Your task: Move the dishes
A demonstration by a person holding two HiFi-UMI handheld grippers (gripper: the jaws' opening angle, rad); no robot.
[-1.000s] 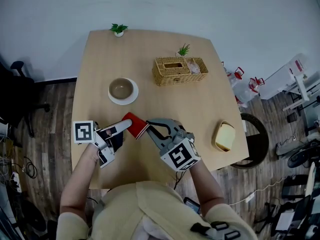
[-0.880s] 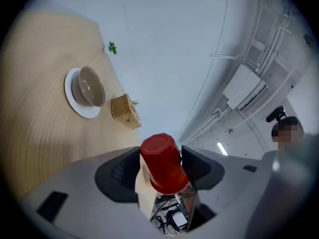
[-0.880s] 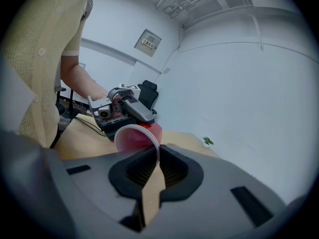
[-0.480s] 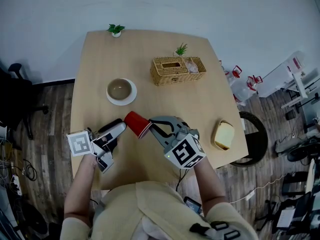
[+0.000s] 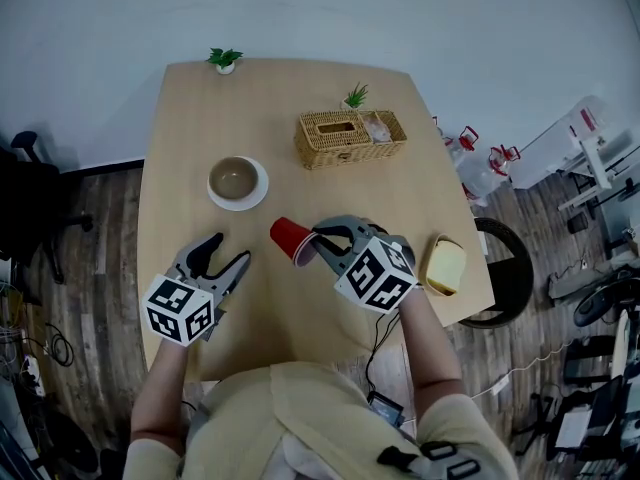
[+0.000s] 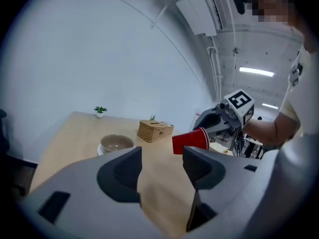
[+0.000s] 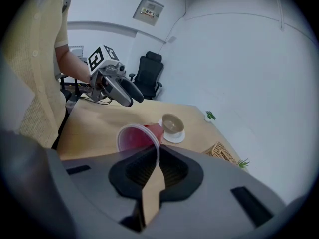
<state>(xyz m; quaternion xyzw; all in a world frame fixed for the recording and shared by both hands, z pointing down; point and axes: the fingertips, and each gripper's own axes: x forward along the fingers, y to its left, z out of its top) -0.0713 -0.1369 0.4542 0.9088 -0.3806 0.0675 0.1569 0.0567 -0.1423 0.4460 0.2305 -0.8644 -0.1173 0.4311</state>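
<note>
A red plastic cup (image 5: 288, 239) hangs tipped on its side above the table's front middle. My right gripper (image 5: 319, 240) is shut on its rim; in the right gripper view the rim of the cup (image 7: 137, 136) is pinched between the jaws. My left gripper (image 5: 228, 251) stands open to the cup's left, clear of it. Its jaws have just been opening and nothing is between them (image 6: 162, 159). In the left gripper view the cup (image 6: 191, 141) shows beyond the jaws. A tan bowl (image 5: 234, 178) sits on a white saucer (image 5: 258, 190) further back on the left.
A wicker basket (image 5: 350, 136) with a small plant stands at the table's (image 5: 300, 88) back right. A tiny potted plant (image 5: 224, 60) sits at the far left corner. A yellow item (image 5: 447, 265) lies near the right edge. An office chair (image 5: 30, 183) stands on the left.
The left gripper has let go of the cup, drawn back to the left and rolled over. The right gripper, with the cup, has shifted right and slightly away.
</note>
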